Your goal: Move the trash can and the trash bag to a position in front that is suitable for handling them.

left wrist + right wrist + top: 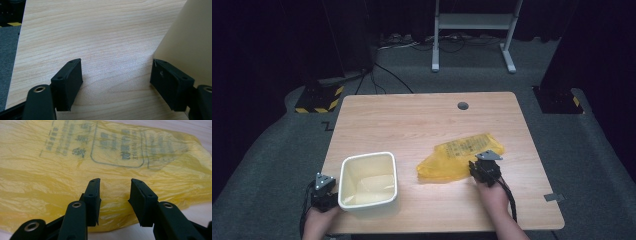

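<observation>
The yellow plastic bag point(460, 159) lies flat on the table point(412, 120), to the right of the cream bin point(368, 183) and apart from it; the right gripper point(114, 200) sits at the bag's near edge, jaws parted over the film (no pinch visible); the left gripper point(116, 82) rests just left of the bin, jaws wide, one pad against its wall, nothing grasped.
</observation>
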Motion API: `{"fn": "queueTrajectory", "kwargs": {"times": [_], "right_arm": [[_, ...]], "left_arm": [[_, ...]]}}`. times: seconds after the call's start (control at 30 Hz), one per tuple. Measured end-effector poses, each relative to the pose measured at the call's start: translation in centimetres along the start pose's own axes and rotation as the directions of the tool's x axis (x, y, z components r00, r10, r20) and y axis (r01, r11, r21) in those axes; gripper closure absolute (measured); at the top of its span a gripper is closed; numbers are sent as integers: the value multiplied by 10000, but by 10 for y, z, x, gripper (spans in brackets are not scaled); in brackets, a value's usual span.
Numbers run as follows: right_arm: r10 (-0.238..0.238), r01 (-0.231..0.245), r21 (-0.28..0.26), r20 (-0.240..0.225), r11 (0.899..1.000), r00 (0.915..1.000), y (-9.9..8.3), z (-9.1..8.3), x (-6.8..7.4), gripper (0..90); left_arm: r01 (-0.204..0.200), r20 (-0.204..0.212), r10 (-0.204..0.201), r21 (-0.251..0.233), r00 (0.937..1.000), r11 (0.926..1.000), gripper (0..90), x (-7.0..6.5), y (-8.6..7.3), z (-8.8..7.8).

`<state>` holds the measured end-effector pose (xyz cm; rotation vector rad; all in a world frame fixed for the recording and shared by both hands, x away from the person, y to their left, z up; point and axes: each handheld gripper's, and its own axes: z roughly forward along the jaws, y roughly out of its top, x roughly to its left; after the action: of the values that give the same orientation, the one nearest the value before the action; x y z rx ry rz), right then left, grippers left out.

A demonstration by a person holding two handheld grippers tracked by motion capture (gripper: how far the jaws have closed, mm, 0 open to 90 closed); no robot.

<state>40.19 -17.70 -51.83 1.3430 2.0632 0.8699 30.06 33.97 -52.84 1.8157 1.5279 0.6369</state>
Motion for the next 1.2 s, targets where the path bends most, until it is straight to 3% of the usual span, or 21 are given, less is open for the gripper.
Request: {"fn": "queueTrajectory", "kwargs": {"times": [0.17,0.3,0.33,0.43,0.57,0.63,0.73,0.8,0.83,1.07,1.2], "right_arm": [[125,-122,-118,287,9999,9995,-22,-26,-21,583],[332,-329,-872,21,9956,9994,-25,-55,-21,598],[332,-329,-872,21,9956,9994,-25,-55,-21,598],[261,-323,-1170,-544,9926,9982,-27,-71,-5,609],[-286,101,-1277,-1433,9918,9893,-30,-78,35,630],[-423,223,-1251,-1601,9919,9862,-30,-78,43,630],[-904,713,-1064,-1877,9918,9781,-30,-67,68,629],[-1013,832,-1034,-1842,9912,9777,-29,-63,73,628],[-1163,1007,-978,-1700,9901,9786,-26,-51,79,628],[-833,772,-495,-1367,9958,9871,6,5,79,630],[-851,751,-761,-1376,9943,9868,21,2,76,621]], "left_arm": [[-66,-3,66,33,10000,10000,255,0,0,0],[-39,19,39,17,10000,10000,256,0,0,0],[-39,19,39,17,10000,10000,256,0,0,0],[-34,20,34,17,10000,10000,256,0,0,0],[-20,-6,20,12,10000,10000,259,0,0,0],[-32,-20,32,11,10000,10000,259,0,0,0],[27,8,-27,-13,10000,10000,259,0,0,0],[35,18,-35,-14,10000,10000,259,0,0,0],[40,23,-40,-14,10000,10000,259,0,0,0],[93,107,-92,-26,9999,10000,259,1,0,0],[140,131,-139,-59,9998,9999,261,2,0,0]]}}
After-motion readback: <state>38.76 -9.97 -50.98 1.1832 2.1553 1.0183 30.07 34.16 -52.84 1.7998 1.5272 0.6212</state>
